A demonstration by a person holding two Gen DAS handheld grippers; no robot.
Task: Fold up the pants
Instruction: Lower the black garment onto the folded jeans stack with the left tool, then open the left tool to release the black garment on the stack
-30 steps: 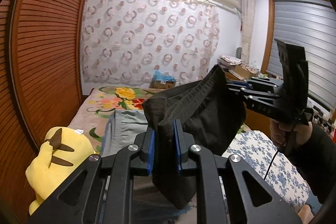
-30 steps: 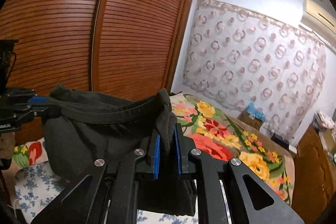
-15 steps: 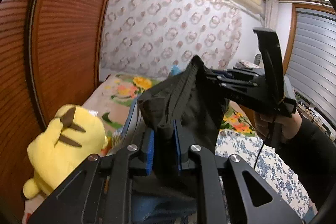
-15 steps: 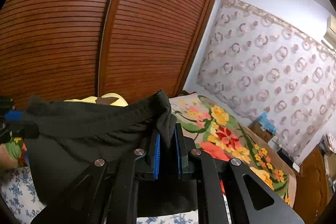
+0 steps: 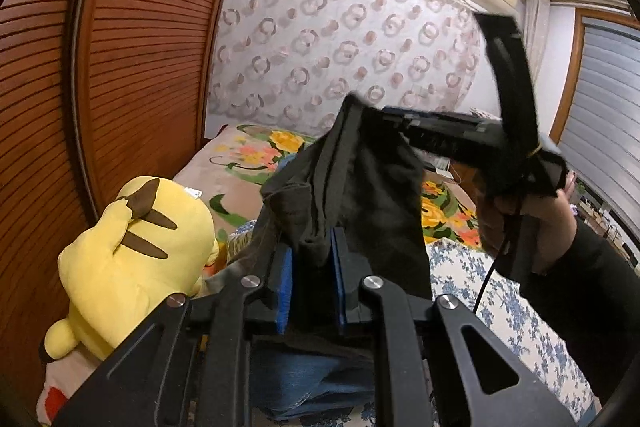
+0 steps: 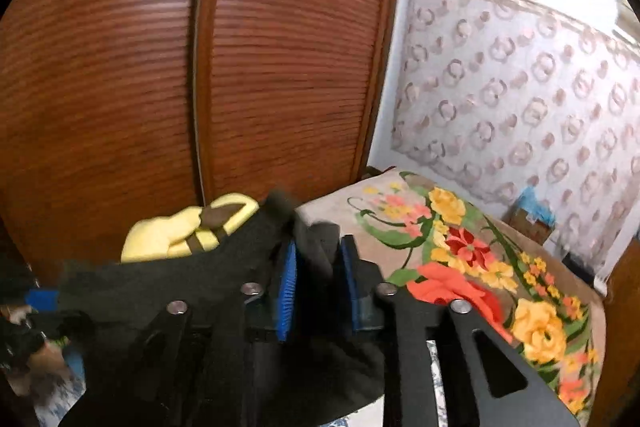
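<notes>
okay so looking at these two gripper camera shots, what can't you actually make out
- Left wrist view: lower part of the black pants, hidden behind the left gripper.
- Right wrist view: whether the right gripper pads touch the cloth; motion blur.
- Right wrist view: yellow plush toy, mostly hidden by pants.

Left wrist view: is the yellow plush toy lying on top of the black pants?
No, the yellow plush toy lies on the bed beside the wooden slatted wardrobe door, apart from the black fabric pants held up in the air.
</notes>
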